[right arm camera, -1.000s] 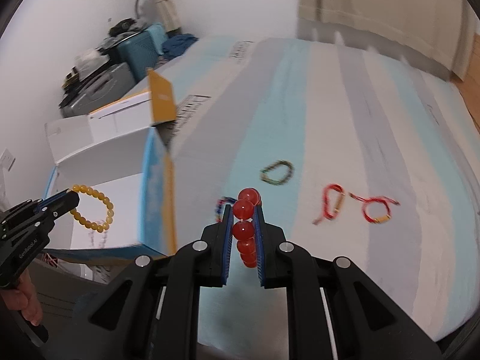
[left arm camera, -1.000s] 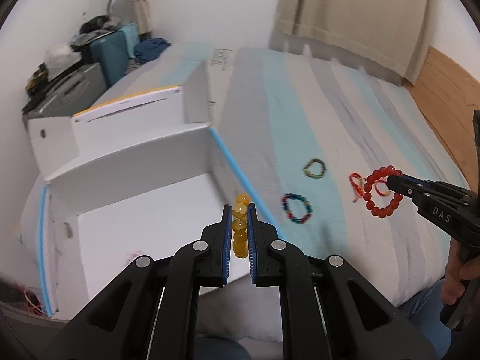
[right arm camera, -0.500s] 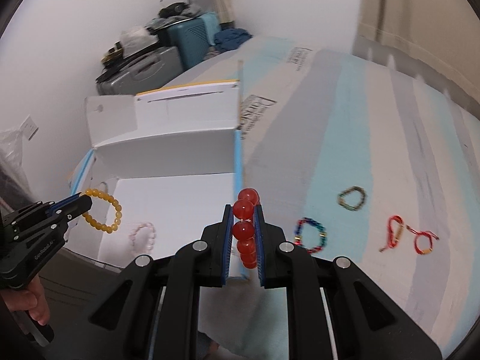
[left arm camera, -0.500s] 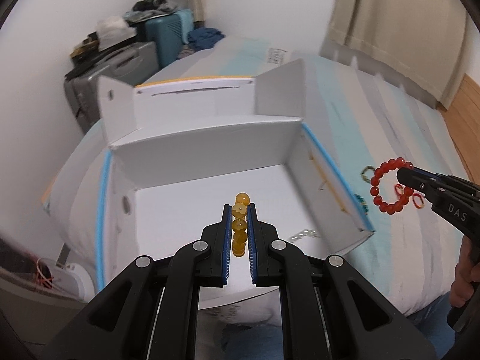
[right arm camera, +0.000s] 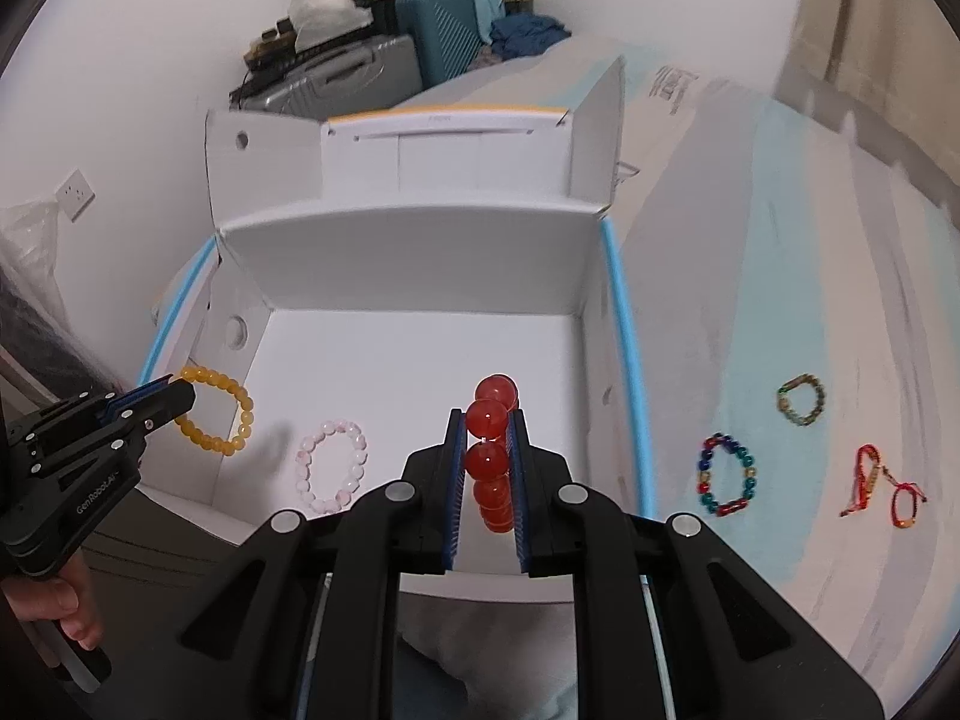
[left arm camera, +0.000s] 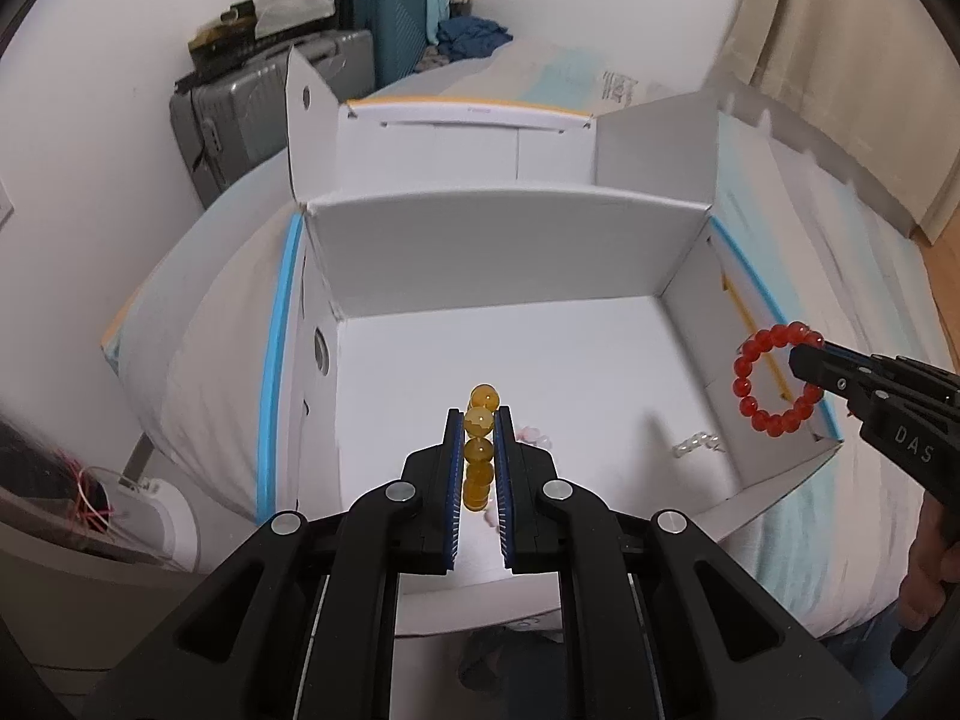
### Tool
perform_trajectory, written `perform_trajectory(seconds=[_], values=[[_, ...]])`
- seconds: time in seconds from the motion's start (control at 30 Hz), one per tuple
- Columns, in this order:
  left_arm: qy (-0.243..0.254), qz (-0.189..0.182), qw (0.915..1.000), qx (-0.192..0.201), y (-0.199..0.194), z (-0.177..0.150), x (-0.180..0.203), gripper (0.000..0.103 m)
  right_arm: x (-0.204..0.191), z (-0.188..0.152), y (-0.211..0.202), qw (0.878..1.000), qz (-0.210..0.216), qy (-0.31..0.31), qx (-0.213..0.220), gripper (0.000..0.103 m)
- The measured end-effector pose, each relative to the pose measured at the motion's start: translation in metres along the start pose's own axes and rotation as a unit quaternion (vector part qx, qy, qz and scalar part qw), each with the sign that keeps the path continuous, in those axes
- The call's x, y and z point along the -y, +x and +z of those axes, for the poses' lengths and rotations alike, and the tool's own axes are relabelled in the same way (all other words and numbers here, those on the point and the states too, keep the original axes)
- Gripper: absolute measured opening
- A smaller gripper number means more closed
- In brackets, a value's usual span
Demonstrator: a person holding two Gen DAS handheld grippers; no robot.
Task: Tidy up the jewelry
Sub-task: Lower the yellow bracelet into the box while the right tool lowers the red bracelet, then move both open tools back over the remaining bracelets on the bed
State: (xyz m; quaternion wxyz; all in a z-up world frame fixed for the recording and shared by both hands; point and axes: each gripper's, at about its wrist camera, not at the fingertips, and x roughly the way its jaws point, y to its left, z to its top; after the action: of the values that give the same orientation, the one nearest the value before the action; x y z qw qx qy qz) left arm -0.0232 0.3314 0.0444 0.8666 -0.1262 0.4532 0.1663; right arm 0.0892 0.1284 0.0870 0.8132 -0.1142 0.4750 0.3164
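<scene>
Left tool clamps the amber bead bracelet, right tool clamps the red bead bracelet; both hang over the open white box on the bed. Best to lower each close to the box floor beside the pink bracelet, then release, so beads don't bounce. Readable: "DAS" on right tool, "GenRobot" on left.

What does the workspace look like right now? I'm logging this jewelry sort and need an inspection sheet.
Surface: striped bed cover.
Job's things: white box open, pink bracelet inside; multicolour bracelet, green bracelet, red cords on the bed.
Clutter: suitcases.
Grippers: left hand-held gripper shut on yellow bracelet; right hand-held gripper shut on red bracelet; both over the box.
Cables: thin wires, lower left.
Surroundings: curtain, wall socket.
</scene>
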Motion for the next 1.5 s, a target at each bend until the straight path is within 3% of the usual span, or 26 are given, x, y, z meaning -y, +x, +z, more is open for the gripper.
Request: perform_trajectory(seconds=[0.23, 0.6, 0.93, 0.97, 1.0, 1.07, 1.2, 1.3, 1.33, 1.5], values=[[-0.004, 0.0, 0.9996, -0.028, 0.029, -0.004, -0.006, 0.009, -0.008, -0.002, 0.032, 0.999, 0.002, -0.004, -0.033, 0.013], [-0.02, 0.017, 0.9935, -0.11, 0.08, -0.011, -0.018, 0.009, -0.012, -0.006, 0.085, 0.994, -0.009, -0.006, -0.112, 0.013], [-0.016, 0.025, 0.993, -0.114, 0.081, -0.014, -0.016, 0.011, -0.009, -0.008, 0.091, 0.992, -0.003, 0.005, -0.124, 0.015], [-0.013, 0.027, 0.9932, -0.113, 0.08, -0.013, -0.015, 0.011, -0.009, -0.008, 0.089, 0.992, 0.001, 0.006, -0.123, 0.018], [-0.011, 0.028, 0.9936, -0.109, 0.077, -0.012, -0.014, 0.012, -0.01, -0.007, 0.085, 0.993, 0.007, 0.007, -0.119, 0.027], [-0.009, 0.03, 0.9944, -0.101, 0.071, -0.01, -0.013, 0.032, -0.01, -0.007, 0.074, 0.995, 0.011, 0.006, -0.103, 0.038], [-0.004, 0.032, 0.9958, -0.085, 0.058, -0.008, -0.008, 0.048, -0.009, -0.006, 0.056, 0.997, 0.019, 0.006, -0.08, 0.057], [0.007, 0.036, 0.9964, -0.077, 0.052, -0.007, 0.002, 0.064, 0.0, -0.002, 0.046, 0.998, 0.015, 0.011, -0.062, 0.064], [0.009, 0.041, 0.9967, -0.07, 0.048, -0.007, 0.004, 0.076, 0.002, -0.001, 0.041, 0.998, 0.013, 0.012, -0.056, 0.065], [0.015, 0.034, 0.9981, -0.048, 0.036, -0.001, 0.015, 0.08, 0.015, 0.002, 0.02, 0.999, 0.003, 0.019, -0.033, 0.078]])
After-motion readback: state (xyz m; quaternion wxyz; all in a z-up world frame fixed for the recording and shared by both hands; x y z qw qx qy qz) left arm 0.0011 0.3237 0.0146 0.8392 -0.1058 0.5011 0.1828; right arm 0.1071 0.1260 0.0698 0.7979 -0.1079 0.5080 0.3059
